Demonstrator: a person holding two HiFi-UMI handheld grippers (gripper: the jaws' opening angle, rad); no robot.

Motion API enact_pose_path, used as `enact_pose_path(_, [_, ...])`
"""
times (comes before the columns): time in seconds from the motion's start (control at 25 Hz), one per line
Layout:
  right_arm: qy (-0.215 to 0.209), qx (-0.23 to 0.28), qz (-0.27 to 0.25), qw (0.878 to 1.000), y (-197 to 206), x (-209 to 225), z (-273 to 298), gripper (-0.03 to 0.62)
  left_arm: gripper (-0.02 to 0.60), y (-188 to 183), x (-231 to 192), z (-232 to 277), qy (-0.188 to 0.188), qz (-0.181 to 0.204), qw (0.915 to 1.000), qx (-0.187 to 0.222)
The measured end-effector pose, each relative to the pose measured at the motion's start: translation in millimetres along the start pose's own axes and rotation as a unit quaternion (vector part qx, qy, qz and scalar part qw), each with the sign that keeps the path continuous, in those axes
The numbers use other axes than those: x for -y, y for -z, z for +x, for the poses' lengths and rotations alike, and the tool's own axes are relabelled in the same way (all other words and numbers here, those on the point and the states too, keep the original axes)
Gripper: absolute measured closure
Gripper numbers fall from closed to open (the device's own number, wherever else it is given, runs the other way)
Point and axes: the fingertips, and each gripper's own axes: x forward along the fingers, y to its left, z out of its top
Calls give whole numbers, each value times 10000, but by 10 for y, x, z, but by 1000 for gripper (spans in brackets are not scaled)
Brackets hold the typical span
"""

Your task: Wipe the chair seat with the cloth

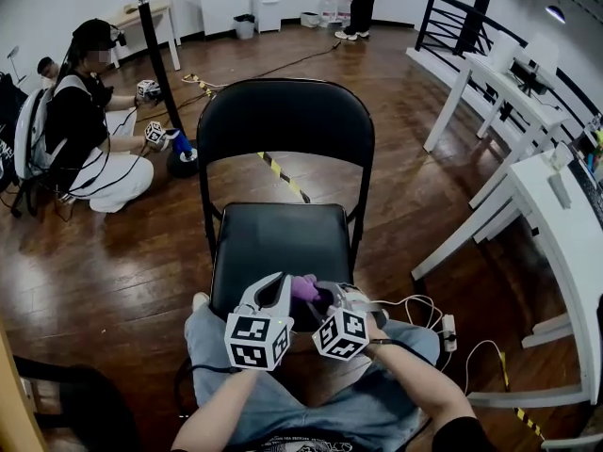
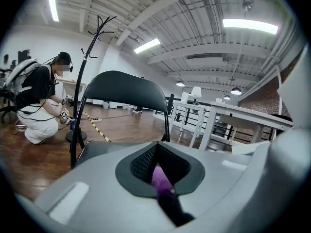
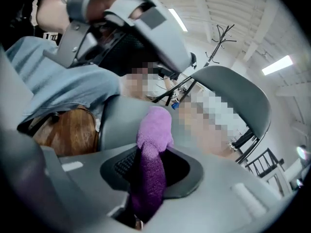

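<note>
A black folding chair stands in front of me, its seat (image 1: 278,238) dark and bare. A purple cloth (image 1: 303,287) is bunched just above the seat's front edge, between my two grippers. My left gripper (image 1: 282,288) is shut on the cloth (image 2: 162,182) from the left. From the right, my right gripper (image 1: 329,296) is shut on the same cloth (image 3: 153,154), which sticks out past its jaws as a thick roll. The chair's backrest (image 2: 124,89) rises ahead in the left gripper view. My jeans-clad knees (image 1: 283,384) sit right under the grippers.
A person (image 1: 89,121) kneels on the wood floor at far left beside a coat stand (image 1: 158,64). White tables (image 1: 556,205) line the right side. A power strip and cable (image 1: 443,328) lie right of the chair. Striped floor tape (image 1: 283,177) runs behind the chair.
</note>
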Motion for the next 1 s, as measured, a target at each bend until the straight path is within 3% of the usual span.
enact_pose_path(0.28, [1084, -66, 427, 9932, -43, 1335, 200, 497, 578, 3, -79, 86, 60, 37, 10000, -58])
enact_pose_path(0.52, [1417, -434, 923, 9846, 175, 2069, 674, 497, 578, 71, -227, 108, 66, 9, 9998, -187])
enact_pose_path(0.72, [1439, -714, 1744, 9715, 487, 2263, 1068, 497, 578, 109, -381, 118, -3, -73, 9996, -272])
enact_pose_path(1.0, [1478, -1099, 1790, 9665, 646, 2115, 1343, 500, 577, 189, -534, 156, -52, -123, 9993, -339])
